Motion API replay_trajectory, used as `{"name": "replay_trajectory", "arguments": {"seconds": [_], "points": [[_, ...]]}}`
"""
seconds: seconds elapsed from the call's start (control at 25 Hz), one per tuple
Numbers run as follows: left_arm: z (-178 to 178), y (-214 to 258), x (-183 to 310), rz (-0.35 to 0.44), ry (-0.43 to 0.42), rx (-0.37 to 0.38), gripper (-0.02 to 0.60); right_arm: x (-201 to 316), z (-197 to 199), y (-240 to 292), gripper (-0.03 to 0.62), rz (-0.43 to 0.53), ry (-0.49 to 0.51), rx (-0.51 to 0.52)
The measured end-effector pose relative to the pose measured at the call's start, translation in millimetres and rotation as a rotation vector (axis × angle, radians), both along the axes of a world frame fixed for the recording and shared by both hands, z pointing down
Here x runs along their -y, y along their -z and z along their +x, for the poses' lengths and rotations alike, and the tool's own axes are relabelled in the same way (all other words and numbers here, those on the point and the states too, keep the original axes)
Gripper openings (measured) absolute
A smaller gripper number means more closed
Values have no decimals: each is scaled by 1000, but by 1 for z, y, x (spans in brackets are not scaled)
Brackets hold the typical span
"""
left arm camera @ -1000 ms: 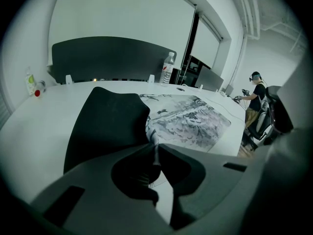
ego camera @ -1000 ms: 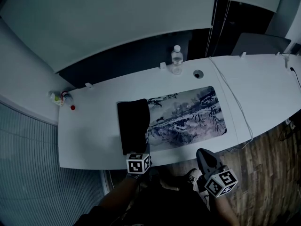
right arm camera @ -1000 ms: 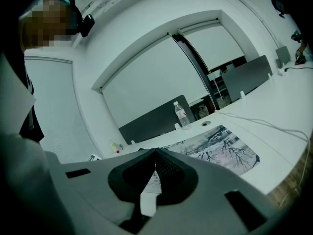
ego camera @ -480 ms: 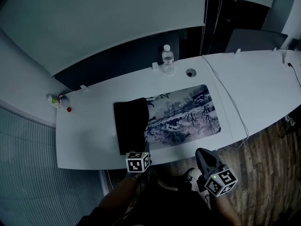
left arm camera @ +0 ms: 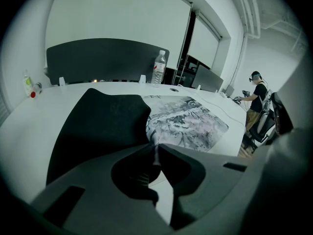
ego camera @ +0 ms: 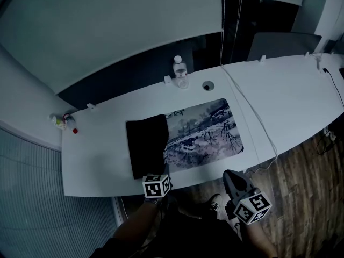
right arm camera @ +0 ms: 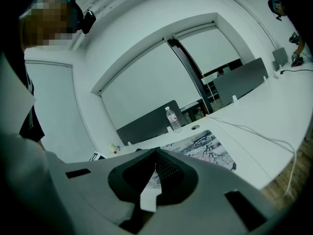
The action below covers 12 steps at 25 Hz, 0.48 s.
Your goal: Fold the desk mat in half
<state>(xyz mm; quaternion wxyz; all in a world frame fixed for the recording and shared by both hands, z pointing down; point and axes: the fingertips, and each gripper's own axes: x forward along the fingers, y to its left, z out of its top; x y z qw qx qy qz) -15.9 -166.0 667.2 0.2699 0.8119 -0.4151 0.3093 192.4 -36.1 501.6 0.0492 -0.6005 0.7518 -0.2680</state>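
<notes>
A long white tabletop (ego camera: pixel 97 155) is seen from above. On it lies the desk mat (ego camera: pixel 199 133), a rectangular mat printed with a grey and white ink landscape of branches. The mat's left part is turned over onto the rest, showing its plain black underside (ego camera: pixel 146 152). About two thirds of the printed face is uncovered.

The left hand-held gripper (left arm camera: pixel 155 148) is at the near edge of the tabletop, tilted downward. Its jaws are pinched together on the thin near edge of the mat, where the black flap and the printed face meet.

The right hand-held gripper (right arm camera: pixel 156 153) is held off the tabletop's near edge, above the brown wooden floor (ego camera: pixel 301 198). Its jaws are closed against each other, with nothing between them.

A clear plastic water bottle (ego camera: pixel 180 71) stands upright at the far edge of the tabletop, beside a round cable hole (ego camera: pixel 208 85). A thin white cable (ego camera: pixel 252 117) runs across the tabletop to the right of the mat.
</notes>
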Motion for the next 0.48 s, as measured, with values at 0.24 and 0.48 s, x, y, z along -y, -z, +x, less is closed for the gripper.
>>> {"name": "replay_trajectory", "arguments": {"seconds": [0.24, 0.48], "points": [[16, 1, -3, -7, 6, 1, 32, -7, 12, 0, 20, 5, -1, 11], [33, 3, -11, -11, 17, -1, 32, -19, 28, -2, 20, 11, -3, 21]]}}
